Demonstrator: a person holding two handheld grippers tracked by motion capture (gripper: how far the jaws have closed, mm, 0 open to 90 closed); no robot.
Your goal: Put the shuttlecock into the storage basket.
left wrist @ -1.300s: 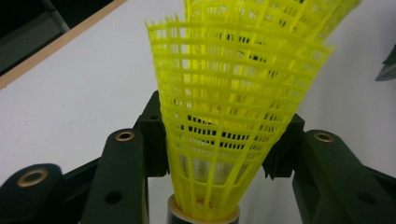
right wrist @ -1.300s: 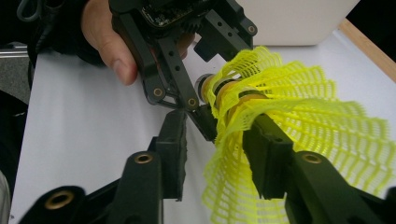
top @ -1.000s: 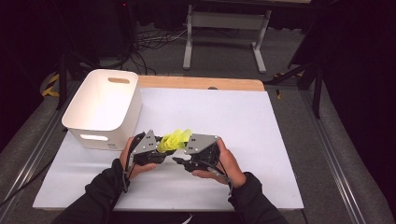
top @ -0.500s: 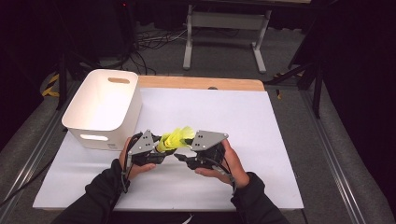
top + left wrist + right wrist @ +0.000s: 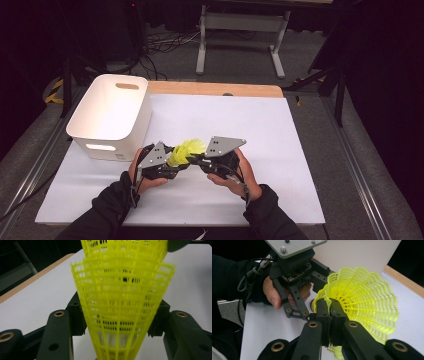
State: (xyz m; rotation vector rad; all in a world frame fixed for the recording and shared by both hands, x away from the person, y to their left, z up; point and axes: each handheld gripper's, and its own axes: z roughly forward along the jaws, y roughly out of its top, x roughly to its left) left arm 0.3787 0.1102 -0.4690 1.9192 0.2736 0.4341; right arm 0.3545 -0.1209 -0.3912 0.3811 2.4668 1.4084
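White table [image 5: 280,150]: both tools pinch yellow shuttlecocks [image 5: 186,151].

Left side: a white plastic bin with handle slots [image 5: 111,116] stands near the hands — it blocks passage there.
Right and far side: the white table sheet [image 5: 270,135] lies bare — open room.
Between grippers: the yellow mesh shuttlecock [image 5: 186,151] bridges the gap.

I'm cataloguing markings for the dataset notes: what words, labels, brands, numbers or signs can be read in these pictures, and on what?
None: no readable text stands anywhere.
Yellow plastic mesh shuttlecock: no print.
White plastic bin with handle slots: plain walls, no label.
White sheet covering the table: blank.
Grey three-cornered plate on the right gripper: screws alone, no marking.
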